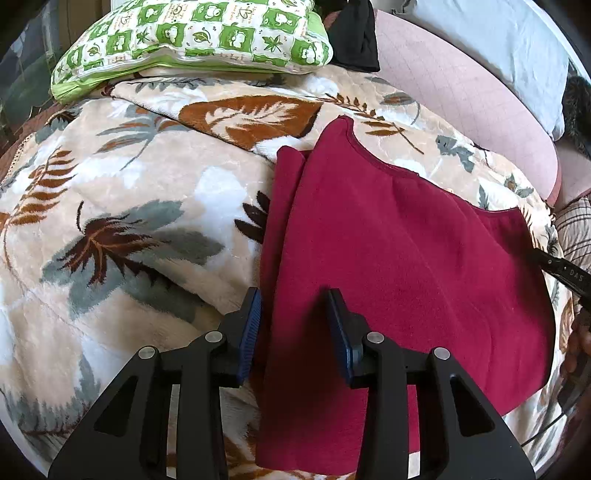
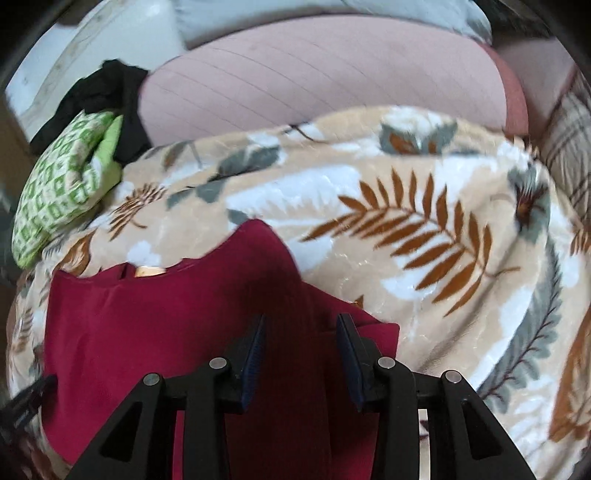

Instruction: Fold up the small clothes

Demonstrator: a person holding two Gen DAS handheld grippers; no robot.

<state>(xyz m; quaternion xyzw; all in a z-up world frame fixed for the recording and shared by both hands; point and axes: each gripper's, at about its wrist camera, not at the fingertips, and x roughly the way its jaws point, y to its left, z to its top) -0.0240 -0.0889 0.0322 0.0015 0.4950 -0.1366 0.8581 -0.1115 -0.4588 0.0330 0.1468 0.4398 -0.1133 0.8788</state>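
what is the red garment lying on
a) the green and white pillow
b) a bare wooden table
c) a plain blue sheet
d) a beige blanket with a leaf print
d: the red garment is spread flat on the beige leaf-print blanket, while the green and white pillow sits apart from it at the far end of the blanket.

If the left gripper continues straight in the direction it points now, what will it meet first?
Most likely the dark red garment. The left gripper points down at the cloth's left edge, with its open jaws straddling that edge. Depth is hard to judge; the leaf-patterned blanket lies directly beneath.
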